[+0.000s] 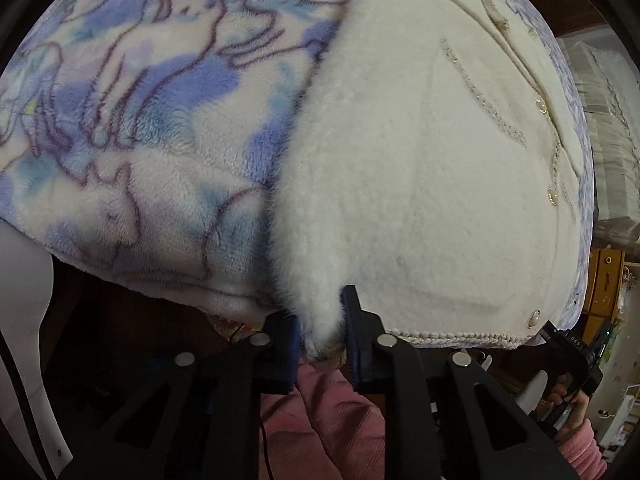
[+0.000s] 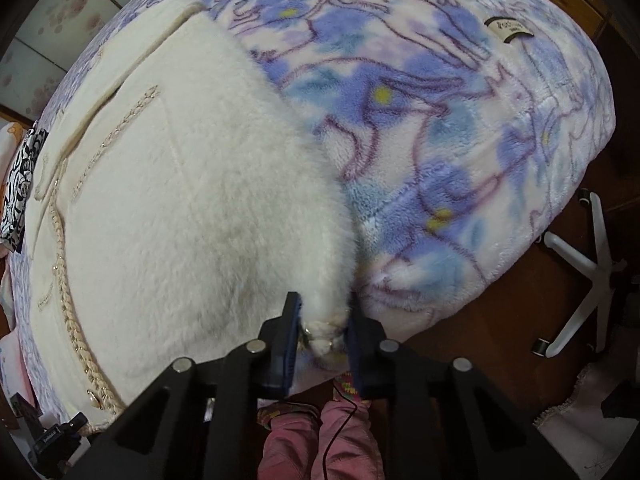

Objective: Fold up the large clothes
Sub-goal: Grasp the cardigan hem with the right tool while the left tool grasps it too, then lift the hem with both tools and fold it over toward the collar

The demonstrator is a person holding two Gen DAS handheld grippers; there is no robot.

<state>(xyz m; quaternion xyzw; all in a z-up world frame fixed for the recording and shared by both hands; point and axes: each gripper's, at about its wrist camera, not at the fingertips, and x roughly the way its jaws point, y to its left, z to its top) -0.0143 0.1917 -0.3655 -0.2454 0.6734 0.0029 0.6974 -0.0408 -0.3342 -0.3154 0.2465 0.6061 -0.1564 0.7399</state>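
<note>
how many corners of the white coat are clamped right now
2. The left gripper pinches one hem corner of the coat; the right gripper pinches the other. Further corners lie out of view.

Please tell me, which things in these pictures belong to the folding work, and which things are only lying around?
Belonging to the job:
- white fluffy coat, spread on the bed
- left gripper, jaws shut on the coat's corner
- right gripper, jaws shut on its other corner

Just lying about:
- floral fleece blanket under the coat
- white chair base on the floor
- black-and-white patterned item at the bed's edge
</note>
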